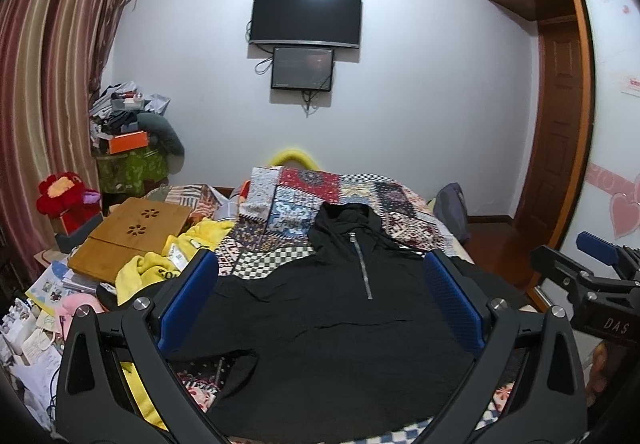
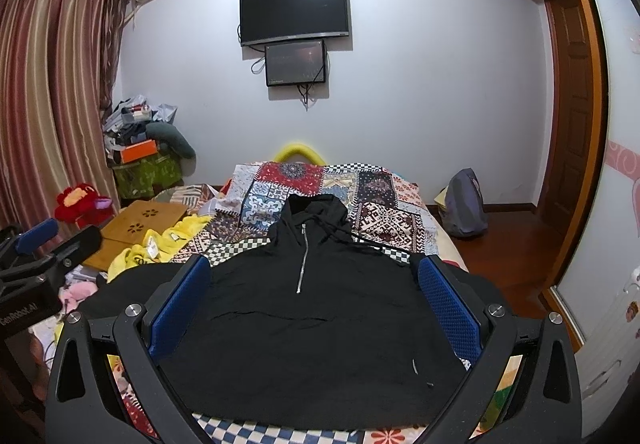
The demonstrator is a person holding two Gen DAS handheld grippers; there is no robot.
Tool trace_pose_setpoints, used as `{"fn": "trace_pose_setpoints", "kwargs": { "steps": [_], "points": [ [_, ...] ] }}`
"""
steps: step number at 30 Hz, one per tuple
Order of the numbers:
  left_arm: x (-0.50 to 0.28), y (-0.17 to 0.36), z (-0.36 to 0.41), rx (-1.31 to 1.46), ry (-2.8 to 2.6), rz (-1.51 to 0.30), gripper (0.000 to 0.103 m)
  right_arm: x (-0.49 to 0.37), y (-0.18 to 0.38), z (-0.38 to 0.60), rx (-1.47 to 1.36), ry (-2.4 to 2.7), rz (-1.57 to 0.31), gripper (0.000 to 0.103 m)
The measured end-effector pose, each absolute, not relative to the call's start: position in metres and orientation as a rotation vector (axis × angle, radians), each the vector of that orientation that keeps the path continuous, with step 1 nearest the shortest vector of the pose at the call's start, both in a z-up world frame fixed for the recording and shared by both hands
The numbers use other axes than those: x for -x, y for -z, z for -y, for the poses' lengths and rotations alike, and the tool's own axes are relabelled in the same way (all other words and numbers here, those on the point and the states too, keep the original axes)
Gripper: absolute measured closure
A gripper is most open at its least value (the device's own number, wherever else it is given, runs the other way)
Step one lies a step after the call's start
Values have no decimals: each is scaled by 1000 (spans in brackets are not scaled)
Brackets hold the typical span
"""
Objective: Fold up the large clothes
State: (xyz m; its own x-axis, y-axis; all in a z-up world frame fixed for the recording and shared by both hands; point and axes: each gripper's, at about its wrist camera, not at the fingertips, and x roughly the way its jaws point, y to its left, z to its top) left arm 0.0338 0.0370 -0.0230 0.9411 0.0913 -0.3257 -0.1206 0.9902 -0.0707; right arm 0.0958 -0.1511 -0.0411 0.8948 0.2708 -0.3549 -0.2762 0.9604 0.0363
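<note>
While the bed (image 2: 384, 211) carries it, the black hoodie (image 2: 312, 324) lies flat, hood far, hem near me. It looks soft, limp and light; I'd pinch hem corners or shoulders. Both my left fingers (image 1: 320, 284) and right fingers (image 2: 316, 284) hover open, empty.

- The hoodie (image 1: 320, 324) lies flat on the bed cover (image 1: 352, 199), at the centre, its hood toward 12 o'clock.
- The left gripper (image 1: 320, 280) hangs above the hoodie, one finger at 9 o'clock of the zip (image 1: 363, 268), the other at 3 o'clock.
- The right gripper (image 2: 314, 280) hangs above it likewise; in the left wrist view it sits at 3 o'clock.
- A towel (image 1: 180, 256) lies at 9 o'clock of the hoodie, on the bed.
- A wooden tray (image 1: 128, 240) lies beyond the towel, at 10 o'clock.
- A television (image 1: 306, 17) hangs on the wall at 12 o'clock, a smaller screen (image 1: 302, 68) just below it.
- A bag (image 2: 464, 203) sits on the floor at 2 o'clock, beside the bed.
</note>
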Motion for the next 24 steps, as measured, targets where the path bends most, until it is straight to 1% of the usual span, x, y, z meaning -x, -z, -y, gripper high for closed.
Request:
{"fn": "trace_pose_setpoints", "kwargs": {
  "steps": [5,11,18,21,24],
  "points": [
    [-55,33,-74,101,-172,-361,0,-122,52,143,39,-269,-401,0],
    [-77,65,-132,111,-263,-434,0,-155,79,131,100,-235,-488,0],
    [-83,129,-226,291,-382,-588,0,-185,111,128,142,-205,-603,0],
    [-80,165,-269,399,-438,-680,0,-196,124,126,185,-164,-640,0],
    [-71,193,-300,486,-471,-734,0,-204,135,121,227,-145,-686,0]
  ]
}}
